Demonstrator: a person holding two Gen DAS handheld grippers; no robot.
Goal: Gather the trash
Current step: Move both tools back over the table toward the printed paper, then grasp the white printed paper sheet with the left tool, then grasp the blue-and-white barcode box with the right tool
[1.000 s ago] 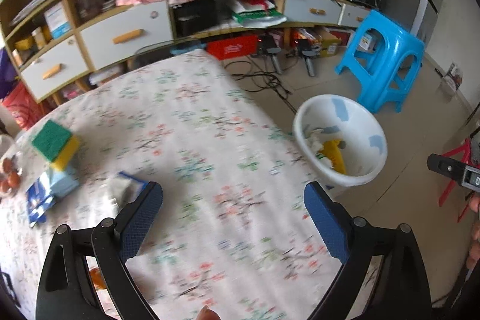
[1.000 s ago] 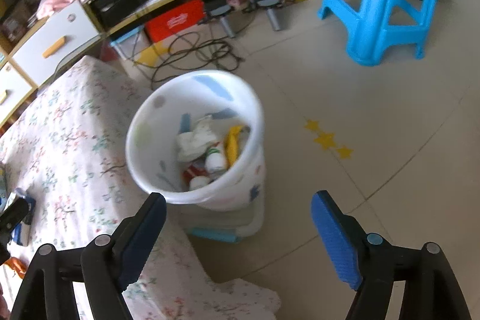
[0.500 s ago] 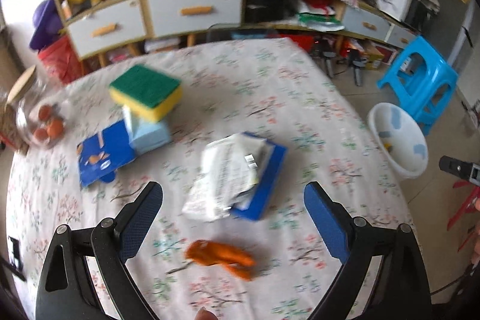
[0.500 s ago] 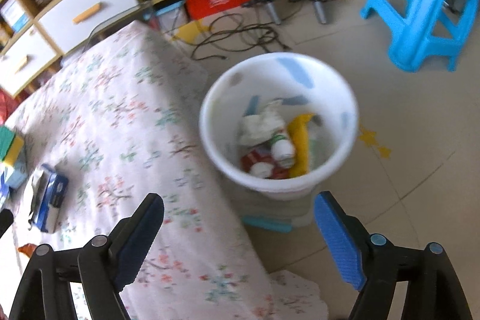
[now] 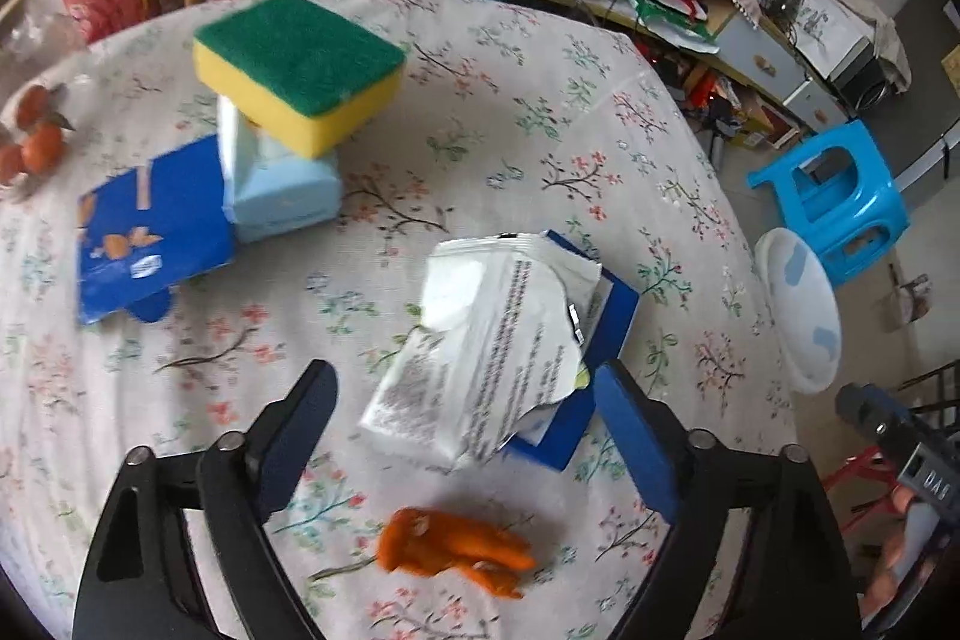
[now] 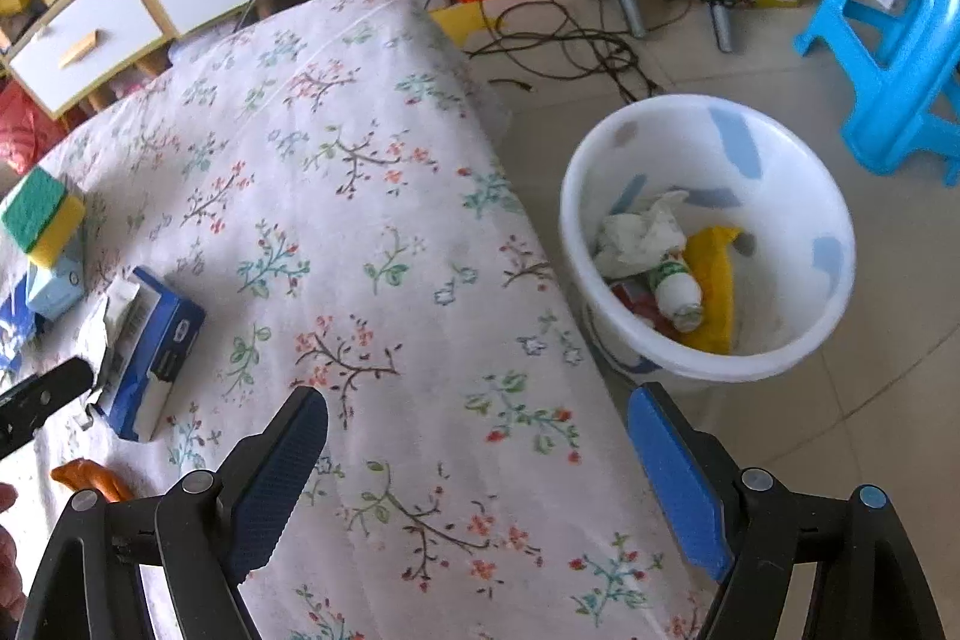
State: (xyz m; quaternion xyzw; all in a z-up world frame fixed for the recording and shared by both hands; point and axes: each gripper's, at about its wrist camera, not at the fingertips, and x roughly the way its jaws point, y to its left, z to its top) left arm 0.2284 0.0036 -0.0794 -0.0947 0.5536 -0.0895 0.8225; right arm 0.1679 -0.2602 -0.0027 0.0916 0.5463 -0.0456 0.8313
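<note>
Green-yellow sponge (image 5: 300, 70) atop pale blue box (image 5: 279, 184); blue stool (image 6: 894, 58) on floor; oranges (image 5: 33, 139) at table edge

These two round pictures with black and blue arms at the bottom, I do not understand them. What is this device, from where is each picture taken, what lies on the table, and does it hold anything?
No robot here: a person carries a two-finger hand tool in each hand, each with a wide-angle camera looking along its fingers.

The left camera sees the left gripper above the flowered tablecloth. Its jaws are closing, with nothing pressed between them. Just beyond it lie a crumpled white wrapper on a blue box, and nearer, an orange peel. Farther off are a green-and-yellow sponge on a pale blue pack and a flat blue package.

The right camera sees the right gripper, open and empty, over the table edge beside a white bin on the floor that already holds trash.
</note>
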